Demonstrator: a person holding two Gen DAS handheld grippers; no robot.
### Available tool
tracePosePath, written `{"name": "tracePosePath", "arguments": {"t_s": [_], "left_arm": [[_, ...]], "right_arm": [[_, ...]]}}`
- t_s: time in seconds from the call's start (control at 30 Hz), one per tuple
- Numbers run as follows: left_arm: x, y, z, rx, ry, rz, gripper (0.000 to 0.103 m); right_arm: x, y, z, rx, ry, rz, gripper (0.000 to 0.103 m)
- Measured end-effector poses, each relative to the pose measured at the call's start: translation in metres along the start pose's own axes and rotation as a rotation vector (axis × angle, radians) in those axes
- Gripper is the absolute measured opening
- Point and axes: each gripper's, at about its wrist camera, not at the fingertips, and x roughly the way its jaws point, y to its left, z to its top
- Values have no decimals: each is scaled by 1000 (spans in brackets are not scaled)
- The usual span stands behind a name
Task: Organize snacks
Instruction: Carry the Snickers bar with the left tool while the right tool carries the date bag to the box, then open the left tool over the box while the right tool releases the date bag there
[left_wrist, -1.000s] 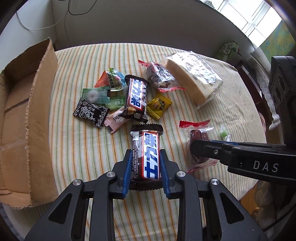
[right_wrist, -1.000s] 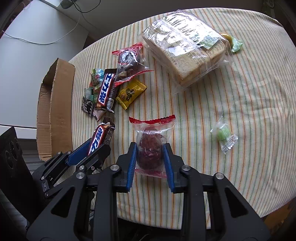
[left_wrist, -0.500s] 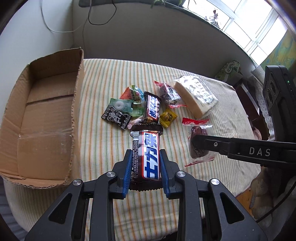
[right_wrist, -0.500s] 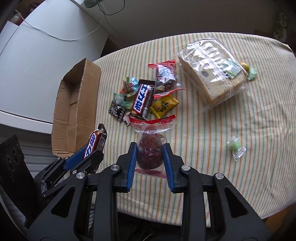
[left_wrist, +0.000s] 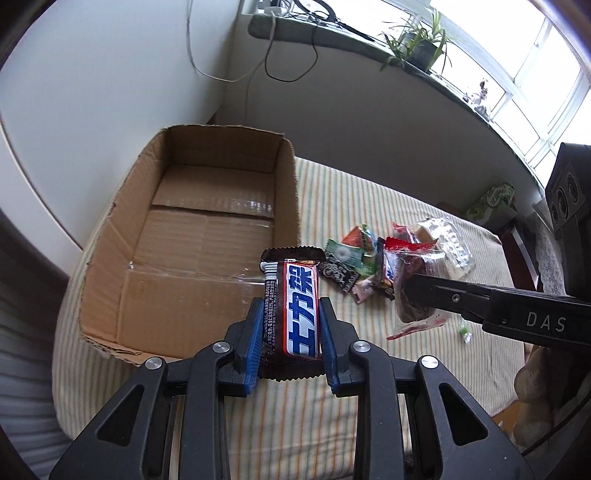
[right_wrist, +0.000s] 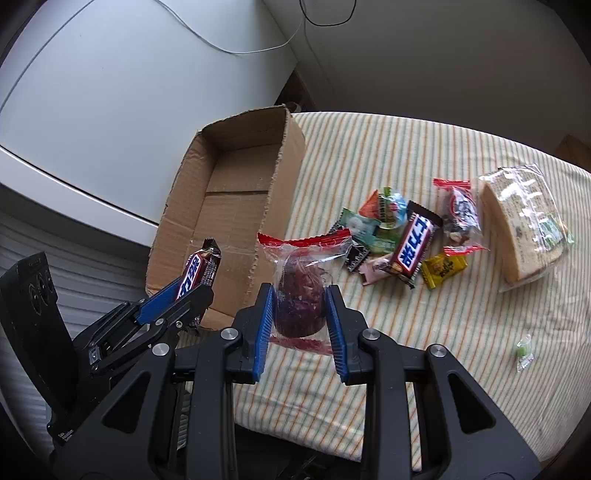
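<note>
We carry 2 snacks at once. Our left tool (left_wrist: 290, 325) is clamped across the middle of a chocolate bar (left_wrist: 297, 302), held lengthwise so it sticks out past the pads, above the near corner of the open cardboard box (left_wrist: 207, 236). Our right tool (right_wrist: 300, 314) grips a clear packet of dark red snack (right_wrist: 301, 291) by its bulky centre, just beside the box wall. The other snacks (right_wrist: 399, 236) and the wrapped bread (right_wrist: 524, 225) lie on the striped surface (right_wrist: 461, 314), awaiting collection.
</note>
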Motion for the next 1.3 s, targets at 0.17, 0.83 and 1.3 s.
{"name": "tracePosePath", "arguments": {"t_s": [0.17, 0.83, 1.3], "left_arm": [[-3, 27, 0, -52, -13, 44, 26], [-4, 83, 4, -140, -27, 118, 27], [-11, 85, 4, -153, -46, 118, 30]], "right_arm": [[13, 28, 7, -54, 16, 17, 29], [69, 77, 16, -157, 86, 4, 30], [59, 63, 11, -140, 52, -17, 46]]}}
